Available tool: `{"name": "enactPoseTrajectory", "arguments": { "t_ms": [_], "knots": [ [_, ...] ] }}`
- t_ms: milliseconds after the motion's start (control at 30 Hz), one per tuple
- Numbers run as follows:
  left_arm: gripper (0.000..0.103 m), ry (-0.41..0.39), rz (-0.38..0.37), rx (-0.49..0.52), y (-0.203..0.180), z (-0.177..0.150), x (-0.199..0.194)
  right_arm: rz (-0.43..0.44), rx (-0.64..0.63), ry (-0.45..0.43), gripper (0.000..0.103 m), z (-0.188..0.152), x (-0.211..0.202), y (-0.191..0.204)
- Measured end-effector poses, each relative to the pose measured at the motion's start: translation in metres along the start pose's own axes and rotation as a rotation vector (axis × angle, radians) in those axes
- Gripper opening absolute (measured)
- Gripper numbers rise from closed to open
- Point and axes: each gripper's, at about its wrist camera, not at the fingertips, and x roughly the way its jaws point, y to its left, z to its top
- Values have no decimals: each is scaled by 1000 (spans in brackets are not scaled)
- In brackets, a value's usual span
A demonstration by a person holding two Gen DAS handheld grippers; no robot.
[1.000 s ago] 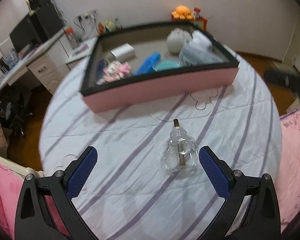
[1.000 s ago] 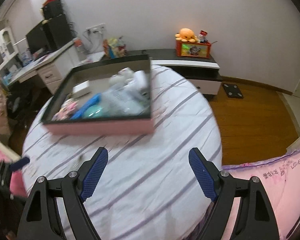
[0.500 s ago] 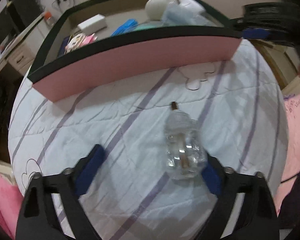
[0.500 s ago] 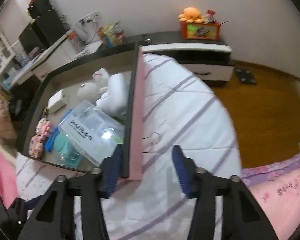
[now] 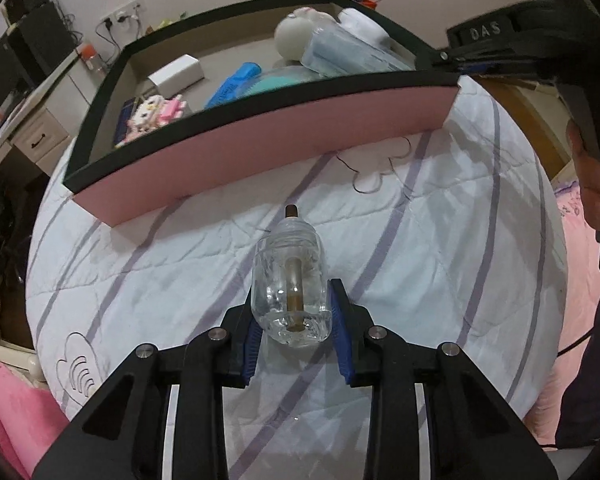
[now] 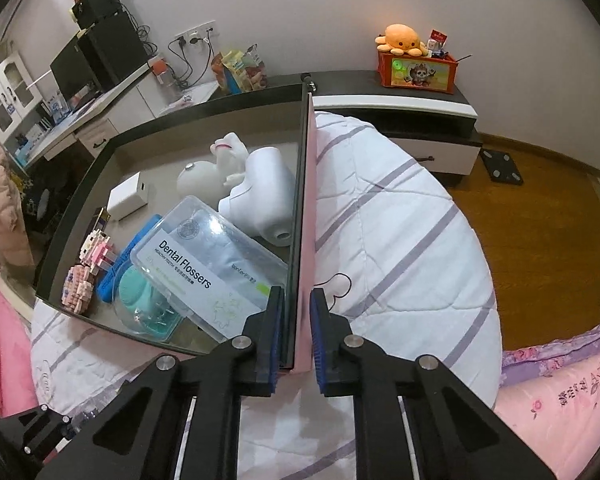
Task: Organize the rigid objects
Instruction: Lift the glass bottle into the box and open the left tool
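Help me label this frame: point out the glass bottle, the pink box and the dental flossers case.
glass bottle point(image 5: 288, 280): left wrist view, on its clear body.
pink box point(image 5: 260, 152): left wrist view, on its pink front wall.
dental flossers case point(image 6: 188, 268): right wrist view, on its printed label.

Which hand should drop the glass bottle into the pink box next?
Left. The left tool has just been closing and now clamps the glass bottle, which lies on the striped quilt in front of the pink box. The right tool is shut on the box's side wall, steadying it.

The right hand-held gripper point(image 6: 296, 334) has just closed, clamping the pink box's side wall point(image 6: 306, 240).
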Motion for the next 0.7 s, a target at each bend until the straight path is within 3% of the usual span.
{"name": "enactPoseTrajectory", "arguments": {
  "t_ms": [400,467,700],
  "knots": [
    [31,-101,84,-33,27,19,-25,17,19,1,13,1,3,-2],
    [31,-108,42,-41,37,24,-30,21,27,0,13,2,4,-3],
    [30,-220,105,-37,51,53,-53,13,36,7,13,3,6,-2]
  ]
}}
